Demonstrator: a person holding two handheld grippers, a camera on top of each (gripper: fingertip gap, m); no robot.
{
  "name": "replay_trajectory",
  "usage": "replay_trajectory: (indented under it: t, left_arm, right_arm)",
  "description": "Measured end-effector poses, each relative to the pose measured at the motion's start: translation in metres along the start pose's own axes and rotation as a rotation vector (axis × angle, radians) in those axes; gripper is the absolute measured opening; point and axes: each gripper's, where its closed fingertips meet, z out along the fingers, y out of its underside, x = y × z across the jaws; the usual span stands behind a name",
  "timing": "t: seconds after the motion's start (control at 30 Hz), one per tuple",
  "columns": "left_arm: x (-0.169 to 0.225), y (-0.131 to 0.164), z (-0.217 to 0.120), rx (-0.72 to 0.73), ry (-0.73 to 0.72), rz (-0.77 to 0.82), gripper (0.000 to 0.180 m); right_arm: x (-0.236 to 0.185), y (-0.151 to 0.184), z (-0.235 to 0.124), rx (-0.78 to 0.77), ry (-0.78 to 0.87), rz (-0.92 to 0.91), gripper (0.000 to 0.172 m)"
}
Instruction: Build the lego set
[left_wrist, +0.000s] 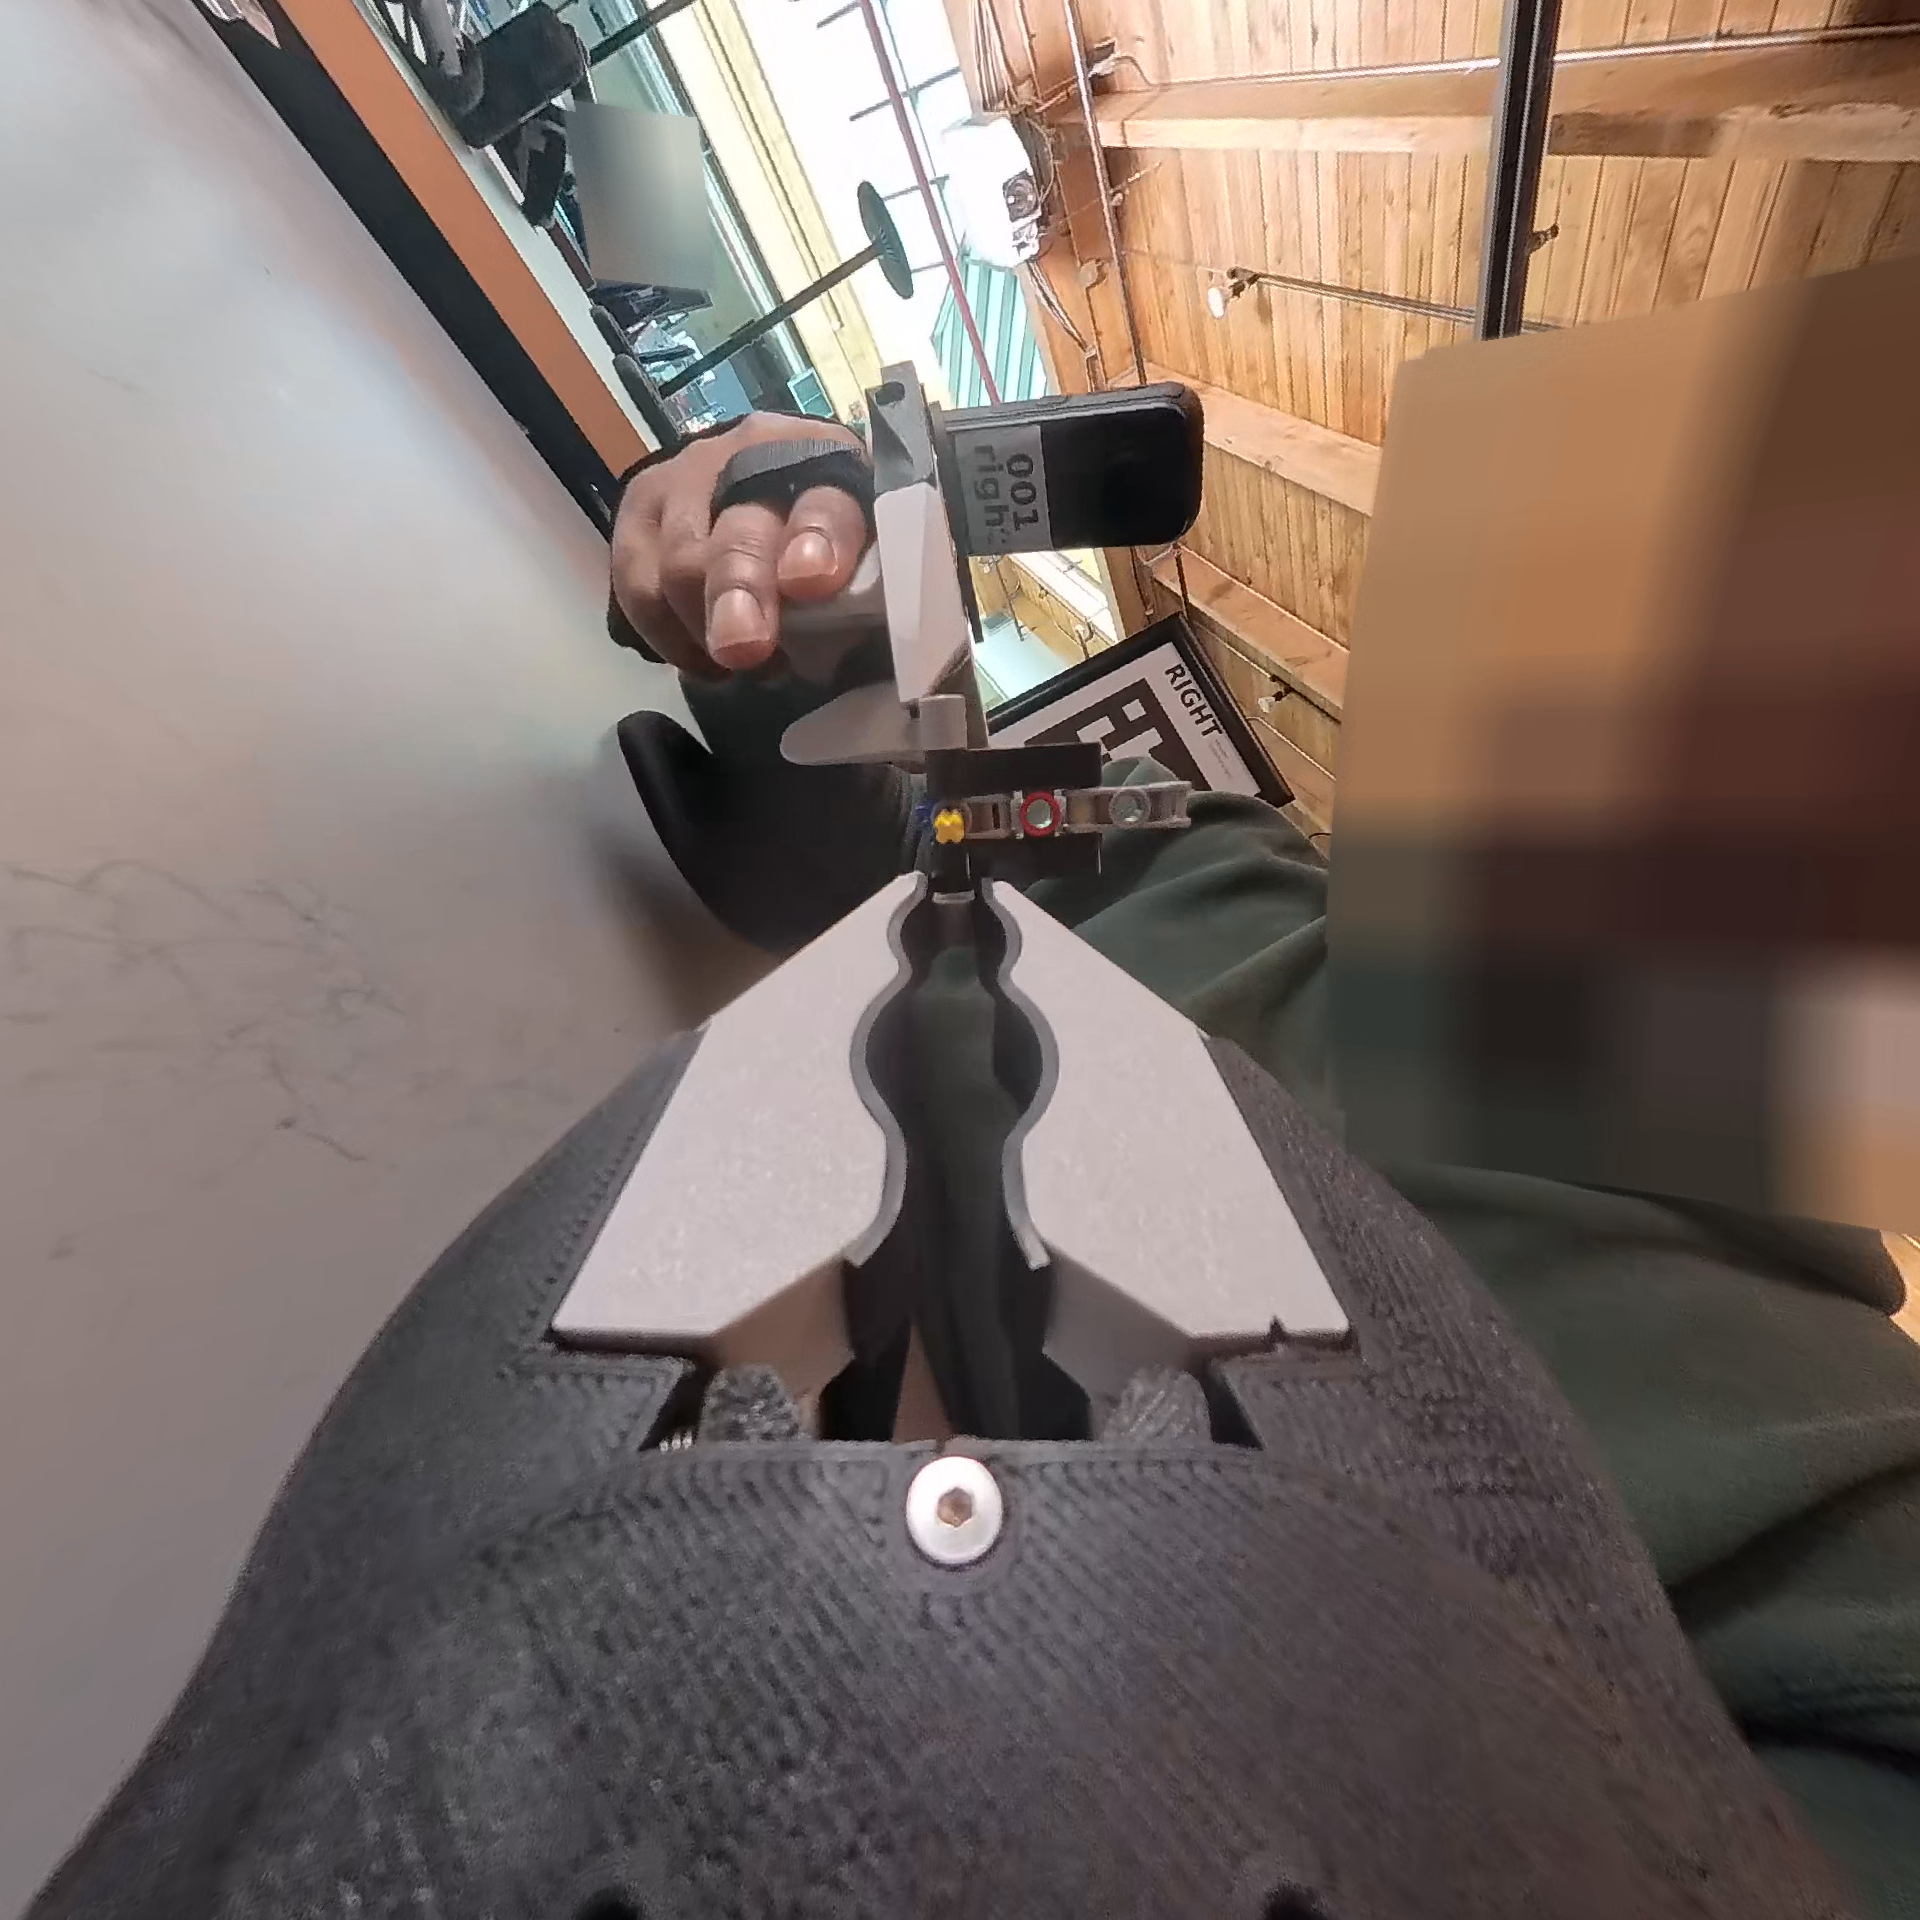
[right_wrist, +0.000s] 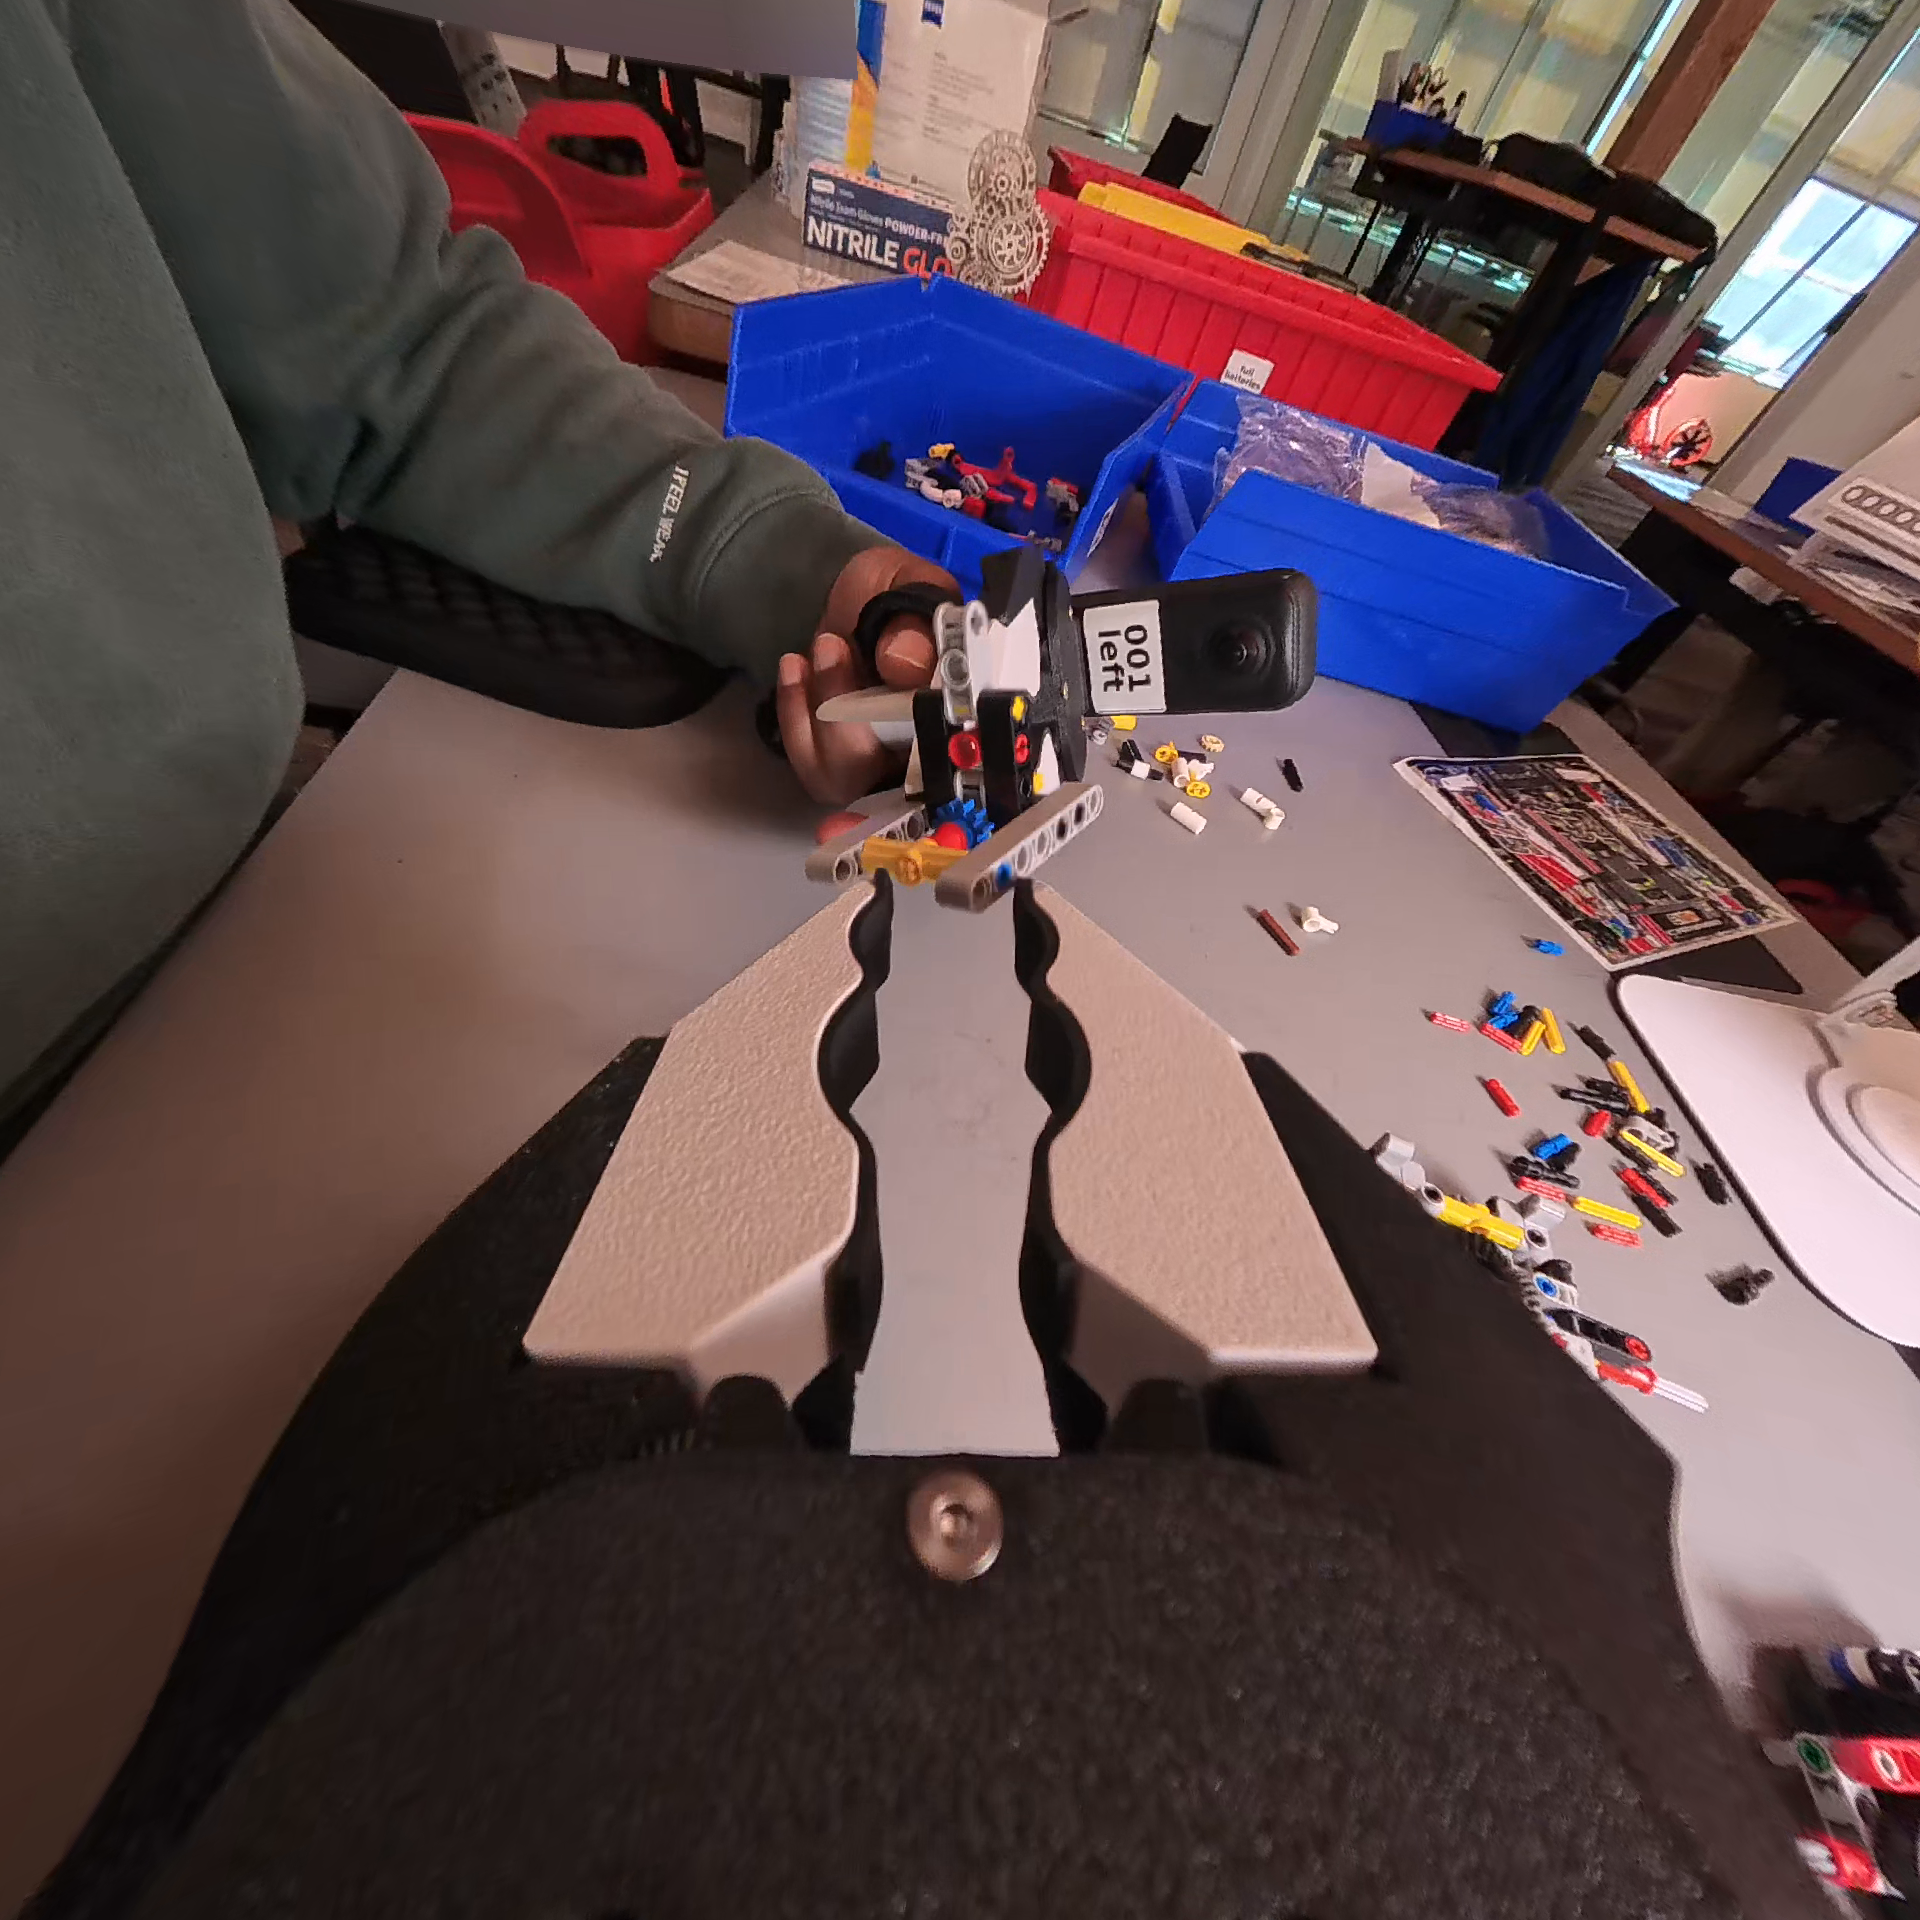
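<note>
The left gripper (left_wrist: 951, 891) was nearly closed, its tips pinching a thin part of a small brick assembly (right_wrist: 961, 790) held above the surface (right_wrist: 520, 935). The right gripper (right_wrist: 951, 896) stood partly open just near of the assembly's grey beams, its tips beside them; whether they touched was unclear. Loose pieces (right_wrist: 1558, 1143) lay to the right.

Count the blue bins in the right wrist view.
3. One blue bin behind the held brick assembly, with loose parts inside; a second beside it, to its right; a third nearer, in front of that one. More may be hidden.
</note>
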Motion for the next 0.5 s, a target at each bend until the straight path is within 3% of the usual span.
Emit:
replay_trajectory:
  t: [0.2,0.4,0.5]
  left_arm:
    - [0.001,0.002,0.0024,-0.005,0.01,-0.004,0.006]
    - [0.0046,0.0012,0.004,0.003,0.031,-0.006,0.006]
    - [0.0056,0.0018,0.0046,0.001,0.033,-0.004,0.006]
  right_arm:
    - [0.0006,-0.0039,0.0014,0.037,0.007,0.006,0.016]
    - [-0.0034,-0.0082,0.0015,0.071,-0.02,0.02,0.025]
    - [-0.0021,-0.0089,0.0012,0.078,-0.011,0.015,0.021]
